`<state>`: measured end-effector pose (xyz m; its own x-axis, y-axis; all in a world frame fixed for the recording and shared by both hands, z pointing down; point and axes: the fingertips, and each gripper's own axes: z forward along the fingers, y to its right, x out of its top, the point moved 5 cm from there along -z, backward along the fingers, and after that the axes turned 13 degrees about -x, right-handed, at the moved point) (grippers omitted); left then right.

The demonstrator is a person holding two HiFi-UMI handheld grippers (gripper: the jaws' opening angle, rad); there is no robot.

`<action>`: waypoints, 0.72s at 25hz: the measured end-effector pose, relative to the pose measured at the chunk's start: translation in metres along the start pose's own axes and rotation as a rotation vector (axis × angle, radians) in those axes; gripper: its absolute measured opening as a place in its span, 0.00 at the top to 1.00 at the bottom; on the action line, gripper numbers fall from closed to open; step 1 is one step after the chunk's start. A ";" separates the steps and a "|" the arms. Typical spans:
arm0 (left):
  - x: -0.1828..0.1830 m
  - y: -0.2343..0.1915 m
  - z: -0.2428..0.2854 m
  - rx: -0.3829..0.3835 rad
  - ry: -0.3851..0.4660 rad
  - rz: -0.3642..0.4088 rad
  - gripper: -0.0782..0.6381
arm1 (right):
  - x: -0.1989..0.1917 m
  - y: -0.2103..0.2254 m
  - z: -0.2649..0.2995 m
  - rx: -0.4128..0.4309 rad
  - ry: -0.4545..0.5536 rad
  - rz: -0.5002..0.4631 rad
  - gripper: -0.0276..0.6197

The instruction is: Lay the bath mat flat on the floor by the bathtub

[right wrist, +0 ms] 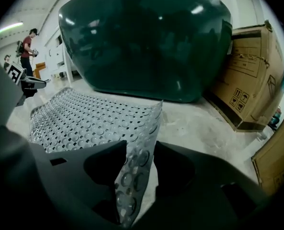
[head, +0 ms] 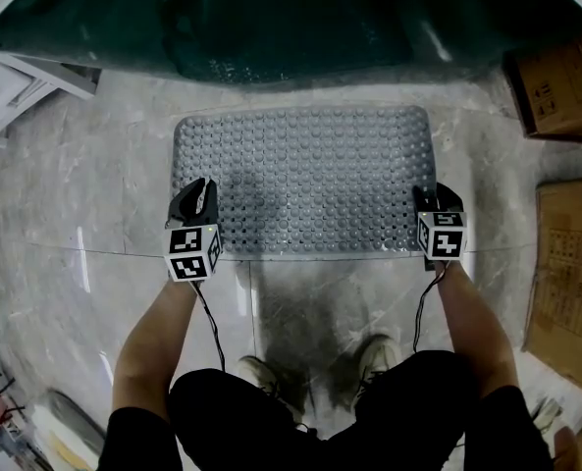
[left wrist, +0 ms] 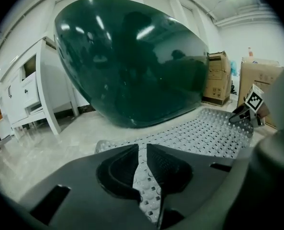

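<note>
Left hand-held gripper [head: 200, 196] pinches a near corner of the mat [head: 305, 180]; right hand-held gripper [head: 430, 198] stands wide, the other corner loose between its jaws.

The grey marble-tiled floor [head: 65, 214] carries a studded grey bath mat [head: 305, 175] just beside the dark green bathtub [head: 271, 18], with cardboard boxes [head: 560, 91] at the right and a white cabinet [head: 16, 86] at the left.

Both bare forearms [head: 153, 346] reach down and forward. The left gripper [head: 200, 194] clamps the near-left corner of the bath mat [head: 300, 175] (jaws almost together); the right gripper [head: 431, 196] has jaws wide apart around its near-right corner.
</note>
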<state>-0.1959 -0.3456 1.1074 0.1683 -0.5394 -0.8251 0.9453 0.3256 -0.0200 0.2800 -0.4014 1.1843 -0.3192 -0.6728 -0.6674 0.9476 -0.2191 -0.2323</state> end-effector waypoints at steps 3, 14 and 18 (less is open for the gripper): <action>0.006 0.009 -0.002 -0.024 0.022 -0.007 0.80 | 0.004 0.002 -0.004 -0.002 0.022 0.016 0.66; 0.026 0.050 -0.006 -0.149 0.076 -0.014 0.80 | 0.055 -0.029 -0.043 0.177 0.203 -0.008 0.93; 0.039 0.060 -0.011 -0.199 0.106 -0.005 0.85 | 0.073 -0.048 -0.059 0.235 0.273 -0.068 0.93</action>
<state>-0.1361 -0.3383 1.0676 0.1237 -0.4602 -0.8792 0.8706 0.4755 -0.1264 0.2109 -0.3990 1.1049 -0.3424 -0.4445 -0.8278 0.8904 -0.4348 -0.1349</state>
